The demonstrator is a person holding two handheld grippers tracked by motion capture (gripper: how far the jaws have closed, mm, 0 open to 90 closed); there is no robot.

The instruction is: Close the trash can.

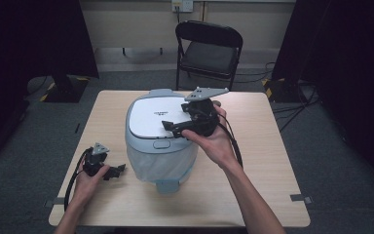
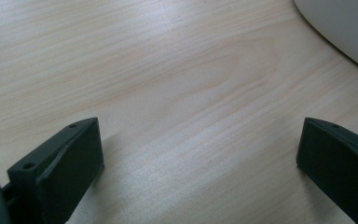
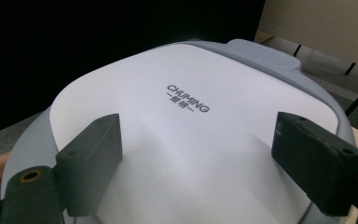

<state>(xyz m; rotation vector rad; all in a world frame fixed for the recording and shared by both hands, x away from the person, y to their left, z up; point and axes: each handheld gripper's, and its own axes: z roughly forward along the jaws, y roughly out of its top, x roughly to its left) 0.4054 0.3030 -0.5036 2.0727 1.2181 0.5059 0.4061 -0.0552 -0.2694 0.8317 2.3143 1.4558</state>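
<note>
A pale blue-grey appliance point(image 1: 148, 122) with a flat white lid stands shut in the middle of the wooden table point(image 1: 263, 185). The lid point(image 3: 186, 84) carries the printed word CHUMING. My right gripper point(image 1: 170, 127) hovers just above the lid's right part, pointing left across it. In the right gripper view the right gripper point(image 3: 196, 149) stands open with only the lid surface between the jaws. My left gripper point(image 1: 119, 170) lies low by the table's left front, pointing at the appliance's base. In its own view the left gripper point(image 2: 200, 154) stands open over bare wood, with the appliance's wall point(image 2: 349, 28) at the top right.
A black folding chair point(image 1: 209, 48) stands behind the table's far edge. Dark curtains hang at both sides of the room. A latch button point(image 1: 161, 144) sits on the appliance's front rim, and a small tab point(image 1: 168, 185) sticks out at its base.
</note>
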